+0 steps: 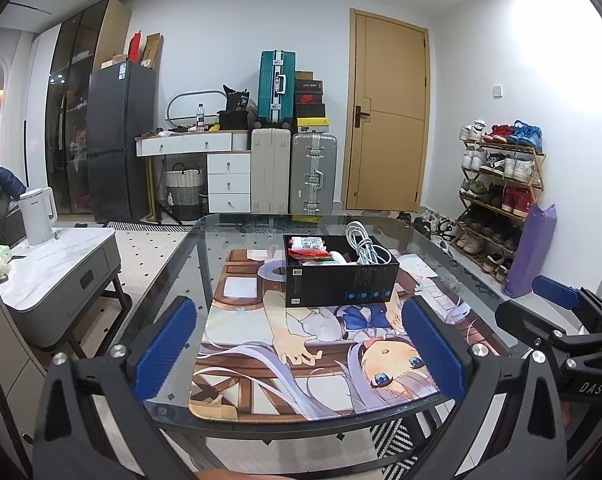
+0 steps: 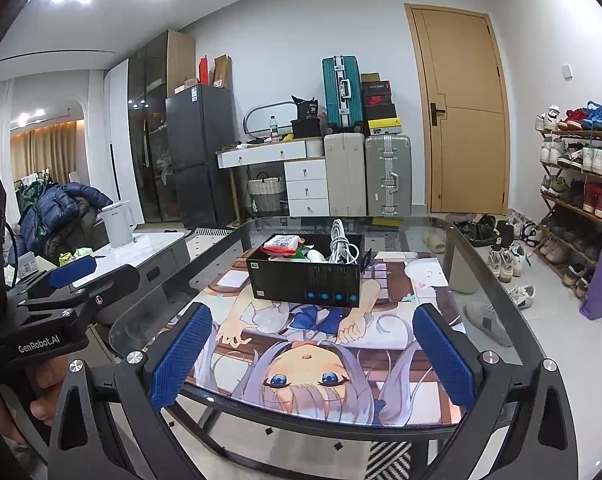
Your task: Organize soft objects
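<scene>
Both tongs hung short of the near edge of the glass counter (image 1: 173, 272), side by side, and neither had anything in its grip. The left tongs (image 1: 299, 356) stood wide apart with bare blue pads; the right tongs (image 2: 311, 360) were spread just as far and equally empty.

The task's things sat in a black cardboard box (image 1: 341, 276) on the far half of the printed desk mat (image 1: 261, 332). A coiled white cable (image 1: 367, 246) rose above the box's right side, and a soft packet with red and white print (image 1: 307, 243) lay at the left; between them something white and some red and green pieces showed, too small to name.

The step in hand looked like the first reach, with nothing yet lifted. It would go best if one pair came down over the packet from above, closed across its short width, and squeezed lightly, since a soft pack would buckle under a hard pinch. The other pair could steady the box wall so it would not slide on the mat. The cable's loops could snag on the way out.

Counted: two tongs, one box, one mat, one cable coil, one clear packet; the smaller contents could not be counted.
</scene>
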### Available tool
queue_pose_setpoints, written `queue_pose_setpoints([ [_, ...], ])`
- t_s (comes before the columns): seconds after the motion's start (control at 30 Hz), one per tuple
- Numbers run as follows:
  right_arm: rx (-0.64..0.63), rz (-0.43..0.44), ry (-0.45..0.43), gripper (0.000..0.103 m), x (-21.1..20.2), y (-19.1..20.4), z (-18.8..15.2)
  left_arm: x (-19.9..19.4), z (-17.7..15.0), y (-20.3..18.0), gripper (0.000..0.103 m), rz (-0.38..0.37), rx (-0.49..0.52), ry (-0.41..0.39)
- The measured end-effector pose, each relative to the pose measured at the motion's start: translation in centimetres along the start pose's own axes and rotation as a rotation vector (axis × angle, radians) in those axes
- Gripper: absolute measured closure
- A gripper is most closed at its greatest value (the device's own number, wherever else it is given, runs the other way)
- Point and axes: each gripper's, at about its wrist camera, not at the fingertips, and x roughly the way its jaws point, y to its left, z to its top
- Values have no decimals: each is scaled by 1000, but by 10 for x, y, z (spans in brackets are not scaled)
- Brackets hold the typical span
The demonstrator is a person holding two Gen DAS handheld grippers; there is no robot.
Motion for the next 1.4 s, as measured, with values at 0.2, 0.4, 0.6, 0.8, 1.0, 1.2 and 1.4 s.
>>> queue_pose_setpoints([
  [0.2,-2,-1,0,1,0,0,0,0,0,-1,0,-9,1,8],
  [0.4,-1,0,0,1,0,0,0,-1,0,0,0,-4,1,5],
  [0.6,-1,-2,0,1,0,0,0,-1,0,0,0,-5,2,4],
  [0.8,1,2,-4,1,-1,0,0,-1,-1,1,0,-4,7,7],
  [1.0,2,6,-6,1,-2,0,-2,-1,0,2,0,-6,6,9],
  [1.2,4,6,-4,1,-1,-1,-3,-1,-1,2,0,-10,6,13],
  [1.4,1,9,-1,1,0,0,-4,-2,0,1,0,-11,5,13],
])
